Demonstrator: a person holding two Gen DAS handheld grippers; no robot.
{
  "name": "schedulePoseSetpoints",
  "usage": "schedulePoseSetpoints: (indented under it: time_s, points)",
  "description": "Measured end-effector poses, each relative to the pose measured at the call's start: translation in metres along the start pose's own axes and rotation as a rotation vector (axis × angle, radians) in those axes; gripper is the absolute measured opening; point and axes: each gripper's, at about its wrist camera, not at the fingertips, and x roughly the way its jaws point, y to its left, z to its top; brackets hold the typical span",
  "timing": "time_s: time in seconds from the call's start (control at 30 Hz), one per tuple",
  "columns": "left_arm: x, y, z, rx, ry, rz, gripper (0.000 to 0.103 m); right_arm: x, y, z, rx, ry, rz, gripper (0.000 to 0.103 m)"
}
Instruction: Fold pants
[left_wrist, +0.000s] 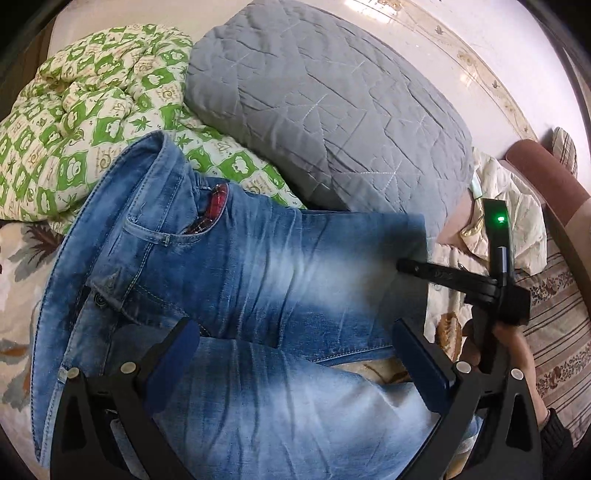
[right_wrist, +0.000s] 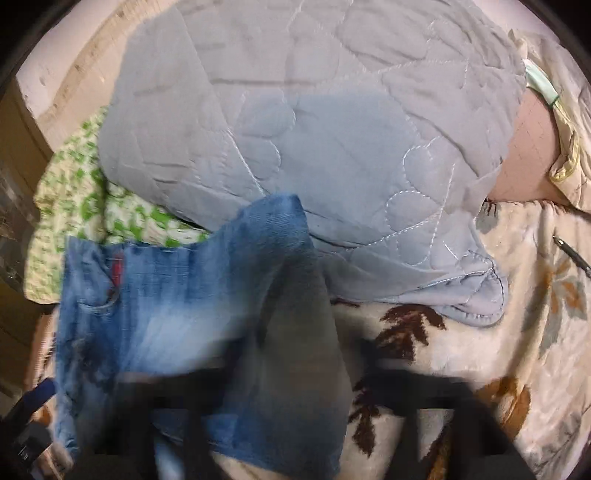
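Faded blue jeans (left_wrist: 236, 266) lie on the bed with the waistband and pocket to the left and one leg folded across. My left gripper (left_wrist: 293, 328) hangs over them, jaws wide open, the denim under its blue pads (left_wrist: 177, 350). My right gripper (left_wrist: 402, 266) comes in from the right in a person's hand (left_wrist: 513, 347); its fingers are together at the hem edge of the folded leg. In the right wrist view the jeans (right_wrist: 207, 295) drape, blurred, over the fingers and hide them.
A grey quilted blanket (left_wrist: 332, 110) lies heaped just behind the jeans. Left of it is a green-and-white quilt (left_wrist: 74, 110). The flowered bed cover (right_wrist: 517, 295) stretches to the right with a pen (right_wrist: 570, 254) on it. A brown padded rail (left_wrist: 546, 177) borders the far right.
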Motion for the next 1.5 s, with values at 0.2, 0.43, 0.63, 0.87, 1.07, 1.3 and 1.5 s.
schedulePoseSetpoints:
  time_s: [0.2, 0.43, 0.63, 0.87, 1.07, 1.3, 1.5]
  points:
    - [-0.001, 0.008, 0.013, -0.034, 0.009, -0.043, 0.103, -0.048, 0.048, -0.05, -0.172, -0.115, 0.08, 0.005]
    - [0.018, 0.037, 0.03, -0.195, 0.099, -0.175, 0.103, -0.074, 0.12, -0.141, -0.521, -0.204, 0.052, 0.004]
    - [0.045, 0.052, 0.019, -0.277, 0.168, -0.147, 0.099, -0.067, 0.126, -0.162, -0.527, -0.119, 0.103, 0.009]
    - [0.062, 0.05, 0.004, -0.228, 0.256, 0.003, 0.036, -0.119, 0.104, -0.135, -0.361, -0.205, 0.256, 0.08]
    - [0.055, 0.063, -0.003, -0.313, 0.268, -0.079, 0.035, -0.078, 0.1, -0.053, -0.105, -0.069, 0.379, 0.078]
    - [0.023, 0.103, -0.01, -0.473, 0.27, -0.075, 0.037, -0.033, 0.143, -0.017, -0.094, 0.065, 0.276, 0.06]
    - [0.015, 0.125, -0.008, -0.527, 0.25, -0.05, 0.044, 0.009, 0.162, -0.033, -0.169, 0.206, 0.107, 0.055]
